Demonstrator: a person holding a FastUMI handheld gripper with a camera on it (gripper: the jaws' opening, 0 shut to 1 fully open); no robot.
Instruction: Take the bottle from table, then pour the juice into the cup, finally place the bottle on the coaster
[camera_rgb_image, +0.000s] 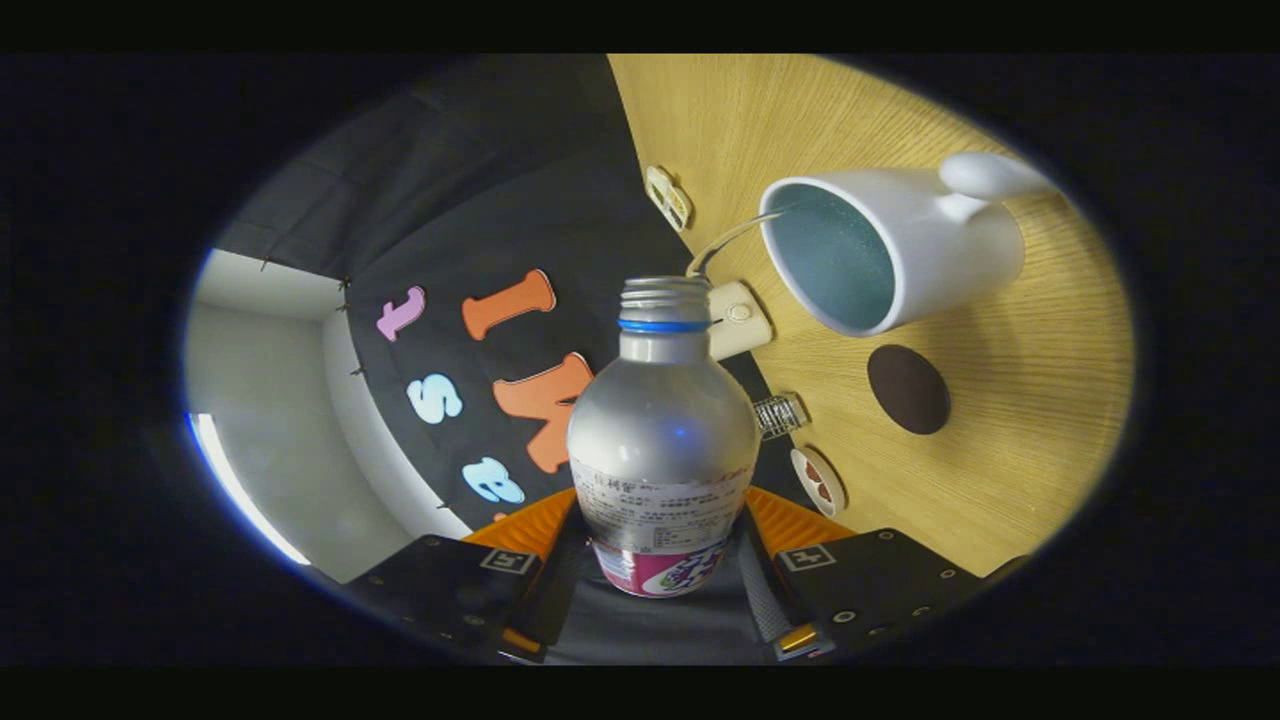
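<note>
Jaws of the gripper (662, 560) clamp the uncapped bottle (662, 440), tilted beside the white cup (880, 250) on the table (1020, 420). Juice could miss the rim; the dark coaster (908, 389) waits nearby.

A light wood-grain bench (1000, 470) runs along one side of the booth, its surface tilted steeply in the gripper view. Black cloth (480, 190) hangs as the booth's wall behind it, creased and pinned along one edge. Beyond the cloth stands a plain pale wall (260, 400), meeting a lighter ceiling panel (265, 285) above. A bright strip of light (240, 485) glows along the far edge of that wall. The wood catches warm light, while the cloth stays dim.
</note>
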